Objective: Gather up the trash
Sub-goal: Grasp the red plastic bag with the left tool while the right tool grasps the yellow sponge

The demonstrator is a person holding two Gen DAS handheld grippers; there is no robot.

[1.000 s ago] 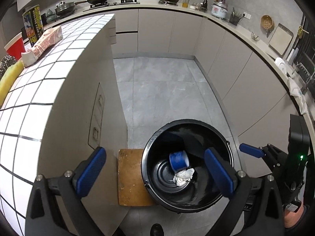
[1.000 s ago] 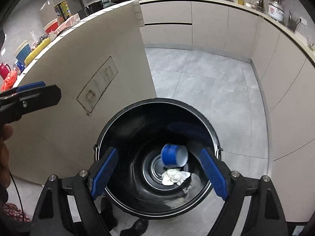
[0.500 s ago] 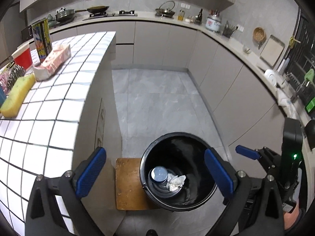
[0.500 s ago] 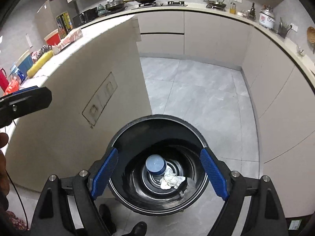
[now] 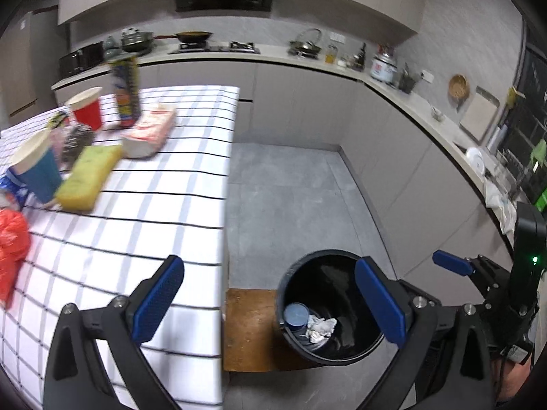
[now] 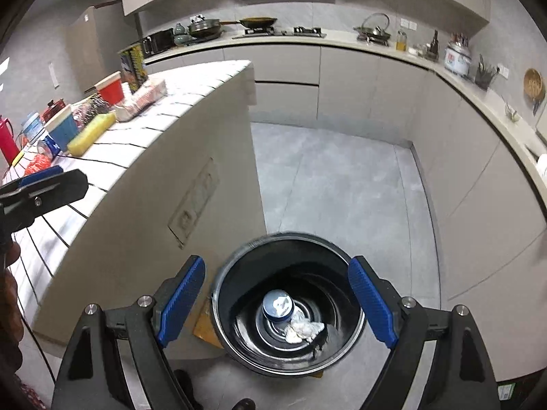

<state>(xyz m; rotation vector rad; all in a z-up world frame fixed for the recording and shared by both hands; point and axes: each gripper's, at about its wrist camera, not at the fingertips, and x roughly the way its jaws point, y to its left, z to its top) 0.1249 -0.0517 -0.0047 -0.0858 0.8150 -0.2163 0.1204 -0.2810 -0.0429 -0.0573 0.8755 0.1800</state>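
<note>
Both grippers empty, fingers spread wide: left gripper (image 5: 270, 304) and right gripper (image 6: 277, 302) hang over the black bin (image 6: 355, 294) on the floor, which already holds a blue cup (image 6: 277, 305) and a crumpled tissue (image 6: 304, 329). Remaining trash sits on the checked desk (image 5: 164, 218), up and left of both. The left gripper is nearer, likely reaching the yellow sponge (image 5: 89, 176), long axis running near-left to far-right.

Black hand-held gripper (image 6: 276, 302), blue ribbed pads (image 6: 181, 300), silver screws.
</note>
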